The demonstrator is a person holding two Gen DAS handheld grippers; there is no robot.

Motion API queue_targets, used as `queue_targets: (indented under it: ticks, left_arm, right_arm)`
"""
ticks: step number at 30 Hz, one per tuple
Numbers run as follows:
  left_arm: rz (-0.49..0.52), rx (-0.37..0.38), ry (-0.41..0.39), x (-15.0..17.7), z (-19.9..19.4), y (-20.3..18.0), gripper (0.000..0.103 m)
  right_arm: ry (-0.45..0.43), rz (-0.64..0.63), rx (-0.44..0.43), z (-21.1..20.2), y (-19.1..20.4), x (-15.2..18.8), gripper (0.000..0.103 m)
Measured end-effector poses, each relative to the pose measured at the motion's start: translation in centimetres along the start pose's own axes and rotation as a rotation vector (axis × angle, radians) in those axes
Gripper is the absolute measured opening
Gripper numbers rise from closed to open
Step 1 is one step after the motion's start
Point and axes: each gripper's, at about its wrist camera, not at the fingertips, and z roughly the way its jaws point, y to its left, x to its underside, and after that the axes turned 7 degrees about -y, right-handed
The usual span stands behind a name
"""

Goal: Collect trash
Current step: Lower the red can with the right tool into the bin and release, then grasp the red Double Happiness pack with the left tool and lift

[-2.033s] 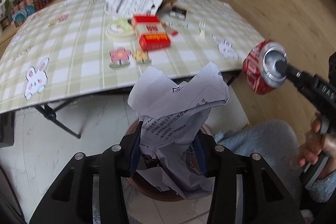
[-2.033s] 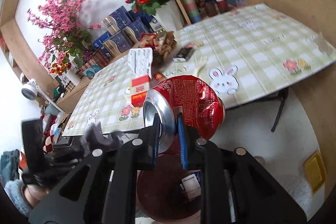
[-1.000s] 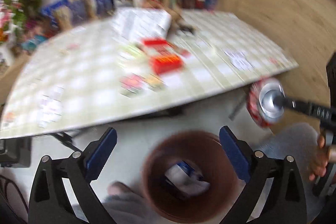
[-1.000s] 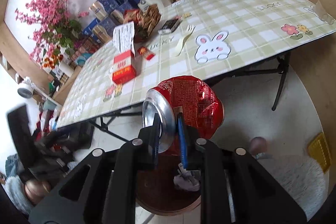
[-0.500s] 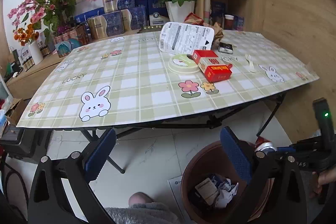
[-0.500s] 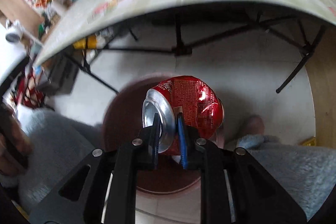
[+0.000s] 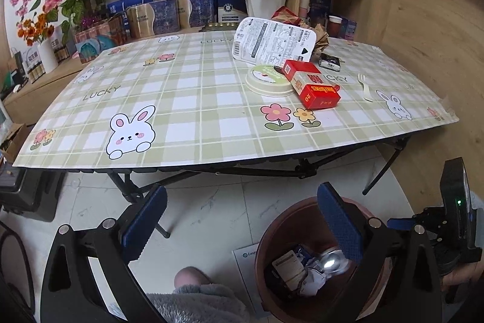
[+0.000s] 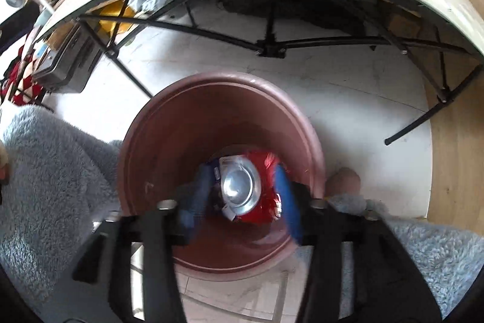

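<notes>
While the red can (image 8: 251,186) lies inside the brown bin (image 8: 169,141) on the floor, the right claw (image 8: 242,196) above it is opening, its pads clear of the can. The left claw (image 7: 242,220) stands wide apart and empty before the checked surface (image 7: 187,99).

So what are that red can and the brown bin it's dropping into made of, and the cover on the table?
The red can looks like thin aluminium: shiny silver end, glossy printed, dented side. The brown bin seems moulded plastic with a smooth matt wall and rolled rim, though glazed ceramic can't be ruled out. The table cover looks like wipeable vinyl: flat, printed checks, slight sheen, stiff edge.
</notes>
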Motion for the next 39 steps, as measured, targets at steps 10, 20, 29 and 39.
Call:
queue_targets:
  ticks: [10,20,29,39]
  left_arm:
    - [0.011,-0.004,0.003,0.1,0.0,-0.1,0.097]
    - [0.021,-0.008,0.001,0.0,0.0,-0.4,0.097]
    - [-0.062,0.012,0.036,-0.6,0.4,1.1,0.097]
    - [-0.105,0.03,0.106,-3.4,2.1,1.1,0.097]
  right_arm:
    - [-0.254,0.166,0.04,-5.3,-3.9,-1.5,0.097]
    - [-0.459,0.309,0.092,-10.2,-8.5,-2.8,0.097]
    - [-0.573,0.276,0.19,-13.4,-9.9,-4.3,0.097]
    - [-0.584,0.311,0.168,-13.8,-11.7,-5.6,0.097]
